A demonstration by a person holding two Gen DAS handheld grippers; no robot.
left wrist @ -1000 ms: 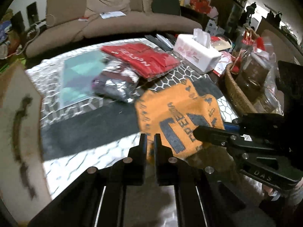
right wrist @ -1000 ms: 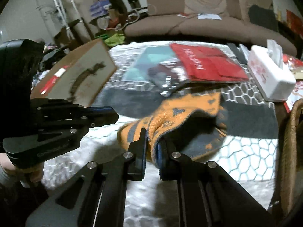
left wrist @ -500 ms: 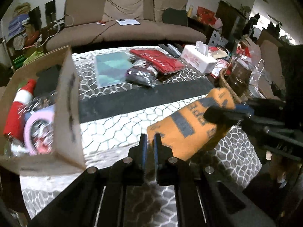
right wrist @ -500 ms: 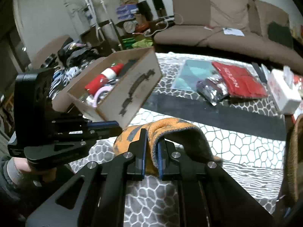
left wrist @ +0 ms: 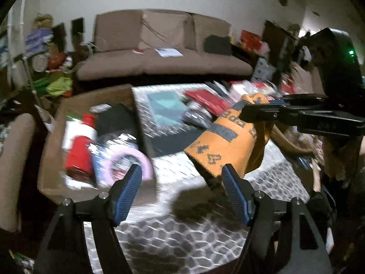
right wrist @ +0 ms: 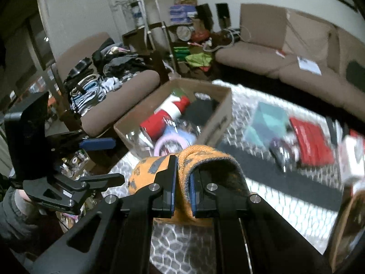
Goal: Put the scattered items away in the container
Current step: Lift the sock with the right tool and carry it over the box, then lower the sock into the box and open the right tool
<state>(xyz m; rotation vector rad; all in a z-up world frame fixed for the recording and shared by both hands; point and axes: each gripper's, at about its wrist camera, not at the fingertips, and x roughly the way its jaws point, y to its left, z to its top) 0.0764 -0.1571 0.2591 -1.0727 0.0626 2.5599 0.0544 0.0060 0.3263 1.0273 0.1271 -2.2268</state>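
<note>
The right gripper (right wrist: 182, 178) pinches a fold of the orange cloth (right wrist: 205, 159), which hangs in the air above the worktop (right wrist: 285, 205), short of the box (right wrist: 214, 118). The left gripper (left wrist: 181, 182) has just spread its fingers; nothing lies between them. Step in hand: carrying the cloth to the box. Next, hold it over the opening and release. Earlier both grippers held the cloth lower, on the worktop.

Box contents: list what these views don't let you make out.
- Left wrist view: items in the box are motion-blurred; only red, white and pink shapes show.
- Right wrist view: the orange cloth hides the box's near corner.
- Cloth lettering: folded and blurred, unreadable in both.
</note>
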